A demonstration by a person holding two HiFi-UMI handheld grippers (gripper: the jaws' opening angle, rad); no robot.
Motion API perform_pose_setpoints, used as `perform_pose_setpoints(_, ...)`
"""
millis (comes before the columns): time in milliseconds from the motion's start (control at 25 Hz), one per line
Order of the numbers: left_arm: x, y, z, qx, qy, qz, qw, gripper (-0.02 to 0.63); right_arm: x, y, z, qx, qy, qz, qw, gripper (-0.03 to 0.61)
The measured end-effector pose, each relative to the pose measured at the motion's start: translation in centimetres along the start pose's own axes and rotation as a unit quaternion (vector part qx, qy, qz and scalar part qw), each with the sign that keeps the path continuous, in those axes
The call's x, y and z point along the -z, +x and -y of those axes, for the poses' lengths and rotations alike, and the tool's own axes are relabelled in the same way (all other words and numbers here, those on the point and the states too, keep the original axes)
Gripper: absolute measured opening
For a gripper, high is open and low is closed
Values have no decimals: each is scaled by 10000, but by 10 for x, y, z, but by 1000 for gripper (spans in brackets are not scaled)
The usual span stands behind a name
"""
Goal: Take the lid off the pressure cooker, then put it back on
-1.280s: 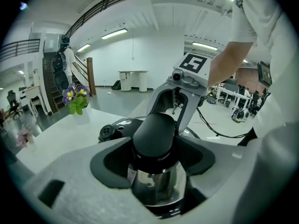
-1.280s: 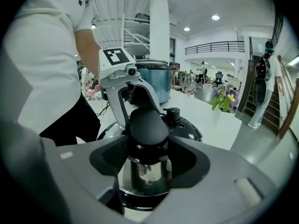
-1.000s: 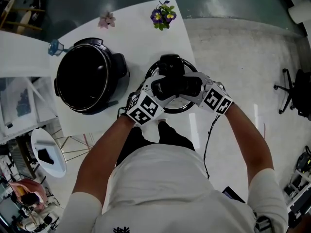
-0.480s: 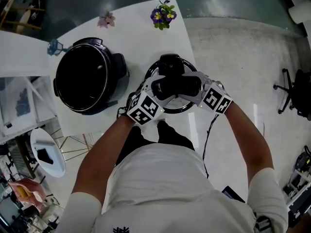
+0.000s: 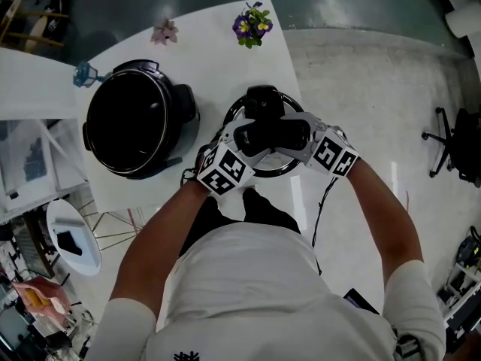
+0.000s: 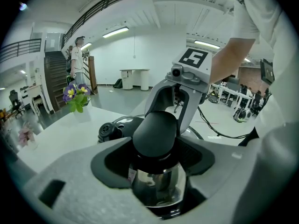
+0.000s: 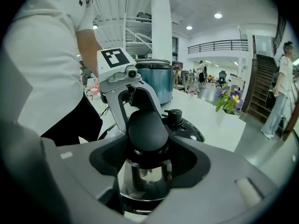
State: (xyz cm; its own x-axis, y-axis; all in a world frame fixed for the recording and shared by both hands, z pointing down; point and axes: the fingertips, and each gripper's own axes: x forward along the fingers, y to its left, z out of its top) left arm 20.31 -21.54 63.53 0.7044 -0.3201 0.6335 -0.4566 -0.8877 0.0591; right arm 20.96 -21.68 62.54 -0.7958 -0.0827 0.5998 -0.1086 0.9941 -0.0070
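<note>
One lid [image 5: 261, 100], one open pressure cooker [image 5: 135, 119], two grippers.
The left gripper [image 6: 156, 146] and the right gripper [image 7: 147, 146], jaws wide, each clamp one end of the lid's black handle [image 5: 272, 132]. The lid is at the desk's [image 5: 218, 59] near corner, beside the cooker.

Matt black plastic on the handle [image 6: 154, 134], smooth with a faint sheen; mirror-bright polished metal just under it. Glossy black on top of the lid [image 7: 190, 133]. Pale grey, matt, finely grainy plastic on the left hand-held gripper [image 6: 155, 160] and the right hand-held gripper [image 7: 148, 164], darker matt lining inside. Smooth white bench [image 5: 218, 59], lightly shiny. Dark, glossy inside of the pot [image 5: 113, 126], with a thin bright metal rim. Polished, reflective floor [image 5: 361, 81]. Soft white cloth shirt [image 5: 255, 292].
</note>
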Motion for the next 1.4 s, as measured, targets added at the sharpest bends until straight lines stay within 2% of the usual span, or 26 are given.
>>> perform_pose_setpoints(320, 1, -1, 0, -42, -52, -66, 10000, 290, -2, 0, 0, -13, -32, -73, 10000, 275)
perform_pose_setpoints(680, -11, -12, 5, -5, -148, 45, 9999, 290, -13, -10, -5, -127, 147, 32, 9998, 273)
perform_pose_setpoints(920, -31, -27, 9, -11, -178, 189, 9997, 290, -34, -27, -7, -118, 37, 85, 9999, 272)
perform_pose_setpoints(1400, -81, -75, 21, -68, 24, 314, 9995, 290, -90, -68, -18, -109, 52, 326, 9994, 272)
